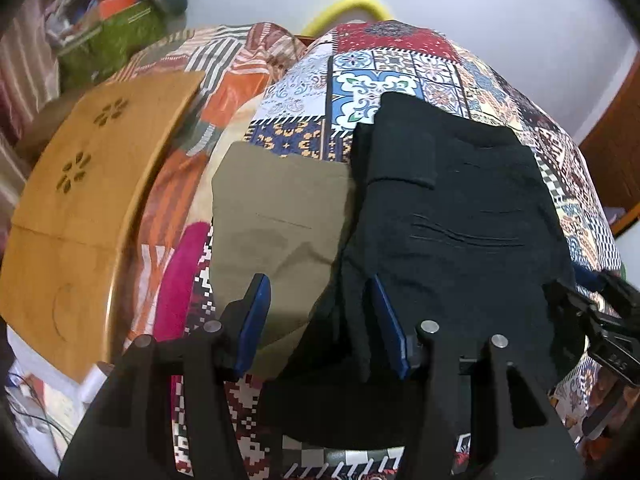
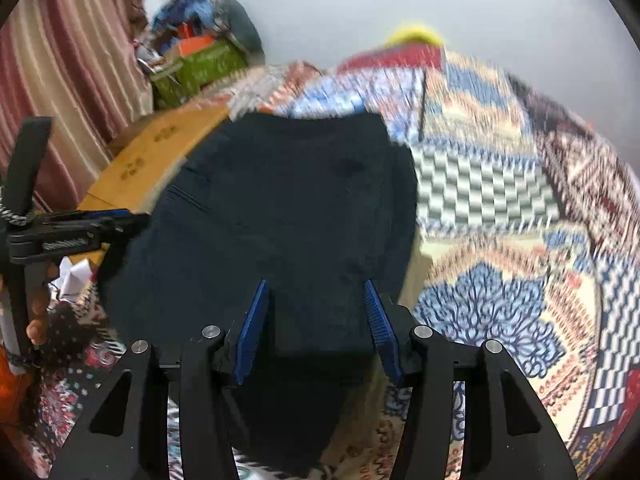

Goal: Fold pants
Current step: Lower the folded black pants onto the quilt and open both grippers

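Folded black pants (image 1: 452, 216) lie on the patterned bedspread (image 1: 400, 64), partly over a folded olive garment (image 1: 272, 216). My left gripper (image 1: 318, 284) is open and empty, with its fingers astride the edge where the black pants meet the olive garment. In the right wrist view the black pants (image 2: 288, 208) fill the middle. My right gripper (image 2: 314, 286) is open and empty, low over their near edge. The left gripper also shows in the right wrist view (image 2: 80, 228) at the pants' left edge. The right gripper's body shows in the left wrist view (image 1: 600, 320) at the right.
A wooden folding table (image 1: 84, 200) stands left of the bed. A green bag (image 1: 108, 36) with clutter sits at the far left by a striped curtain (image 2: 60, 60). A pink cloth (image 1: 180, 280) lies by the olive garment. A yellow hoop (image 1: 348, 8) is behind the bed.
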A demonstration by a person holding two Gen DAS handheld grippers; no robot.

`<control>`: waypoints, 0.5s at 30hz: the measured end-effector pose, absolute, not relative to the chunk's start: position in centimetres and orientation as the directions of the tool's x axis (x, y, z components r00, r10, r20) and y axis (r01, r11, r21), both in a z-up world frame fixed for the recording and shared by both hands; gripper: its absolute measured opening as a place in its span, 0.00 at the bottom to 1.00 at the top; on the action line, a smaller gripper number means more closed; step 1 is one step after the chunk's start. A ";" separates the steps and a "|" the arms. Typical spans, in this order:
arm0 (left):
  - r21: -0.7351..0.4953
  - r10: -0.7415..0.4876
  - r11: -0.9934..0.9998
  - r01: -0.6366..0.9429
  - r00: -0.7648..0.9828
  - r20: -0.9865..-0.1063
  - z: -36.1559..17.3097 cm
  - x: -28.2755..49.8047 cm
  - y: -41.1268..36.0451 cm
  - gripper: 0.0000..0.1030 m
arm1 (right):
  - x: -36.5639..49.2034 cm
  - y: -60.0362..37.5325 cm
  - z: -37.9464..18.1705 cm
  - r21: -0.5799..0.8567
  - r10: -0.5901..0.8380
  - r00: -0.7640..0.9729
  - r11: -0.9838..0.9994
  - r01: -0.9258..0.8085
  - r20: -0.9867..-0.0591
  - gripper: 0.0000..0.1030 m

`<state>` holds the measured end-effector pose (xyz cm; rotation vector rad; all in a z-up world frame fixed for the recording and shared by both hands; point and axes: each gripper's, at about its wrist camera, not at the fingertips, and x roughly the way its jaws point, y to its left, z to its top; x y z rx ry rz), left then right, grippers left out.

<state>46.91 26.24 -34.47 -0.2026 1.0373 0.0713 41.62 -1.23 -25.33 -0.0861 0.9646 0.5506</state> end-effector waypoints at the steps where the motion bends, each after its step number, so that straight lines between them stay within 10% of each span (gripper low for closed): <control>1: -0.130 -0.032 0.979 -0.159 0.509 -0.860 -34.5 46.8 26.3 0.51 | 41.7 -1.6 -25.6 0.184 0.411 0.435 0.861 -0.475 -0.801 0.42; 15: -0.106 -0.019 0.991 -0.081 0.701 -0.713 -22.4 36.3 22.5 0.51 | 33.5 -6.4 -14.4 0.152 0.465 0.607 0.856 -0.494 -0.645 0.43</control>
